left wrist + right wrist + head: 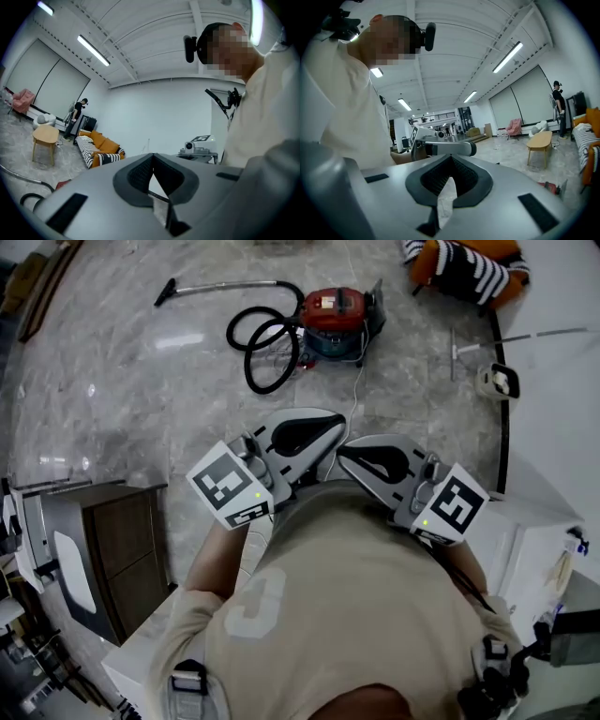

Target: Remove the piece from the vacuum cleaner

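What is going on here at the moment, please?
A person holds a two-jaw gripper in each hand, close to the chest. The left gripper and the right gripper are both shut and empty. The red vacuum cleaner sits on the floor ahead, its black hose coiled beside it, untouched.

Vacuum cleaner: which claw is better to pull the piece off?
Left, probably. Left claw sits slightly nearer the vacuum than right claw, and the hose is on that side.
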Demonstrator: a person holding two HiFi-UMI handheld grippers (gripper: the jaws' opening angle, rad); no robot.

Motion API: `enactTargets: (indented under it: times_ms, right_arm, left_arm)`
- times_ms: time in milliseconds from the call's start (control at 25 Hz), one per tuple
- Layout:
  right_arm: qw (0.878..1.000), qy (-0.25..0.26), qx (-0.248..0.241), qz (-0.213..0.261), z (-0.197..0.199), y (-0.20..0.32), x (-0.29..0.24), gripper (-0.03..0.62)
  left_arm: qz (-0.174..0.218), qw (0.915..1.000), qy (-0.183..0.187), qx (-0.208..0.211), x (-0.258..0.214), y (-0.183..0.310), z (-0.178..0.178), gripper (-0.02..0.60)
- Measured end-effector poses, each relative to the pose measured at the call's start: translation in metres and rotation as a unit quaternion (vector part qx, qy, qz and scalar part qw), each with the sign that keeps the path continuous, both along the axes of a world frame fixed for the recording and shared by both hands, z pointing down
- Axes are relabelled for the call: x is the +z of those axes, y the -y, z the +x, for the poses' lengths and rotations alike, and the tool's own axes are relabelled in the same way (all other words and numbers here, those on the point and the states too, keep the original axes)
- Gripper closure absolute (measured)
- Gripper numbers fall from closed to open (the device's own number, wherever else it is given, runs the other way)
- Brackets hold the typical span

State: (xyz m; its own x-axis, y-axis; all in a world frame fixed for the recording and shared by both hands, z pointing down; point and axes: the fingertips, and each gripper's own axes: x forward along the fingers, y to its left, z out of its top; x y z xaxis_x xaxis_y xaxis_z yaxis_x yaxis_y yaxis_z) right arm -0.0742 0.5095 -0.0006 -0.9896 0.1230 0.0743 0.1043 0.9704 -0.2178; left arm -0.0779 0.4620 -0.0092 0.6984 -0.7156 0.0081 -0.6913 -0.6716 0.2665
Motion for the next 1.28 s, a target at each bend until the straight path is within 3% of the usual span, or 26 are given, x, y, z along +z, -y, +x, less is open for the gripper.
enactTargets:
  times_ms: [240, 520, 920, 1280]
  right_arm:
    - [0.999, -0.019, 0.026, 0.014, -0.035, 0.011, 0.000, 0.591]
    - [0.999, -0.028, 0.032, 0.022, -0.065, 0.019, -0.001, 0.591]
    - [0.999, -0.033, -0.006, 0.037, -0.089, 0.038, 0.002, 0.591]
    - [0.998, -0.004, -0.055, 0.008, -0.050, 0.106, 0.008, 0.591]
  left_arm:
    - [0.008, 0.9994, -0.011, 0.031, -0.001, 0.008, -0.031, 0.577]
    - [0.027, 0.9993, 0.011, 0.024, -0.007, 0.017, -0.062, 0.578]
    - [0.029, 0.9994, 0.011, -0.016, -0.013, 0.038, -0.080, 0.577]
    - [0.007, 0.9951, 0.046, -0.087, -0.011, 0.103, -0.068, 0.578]
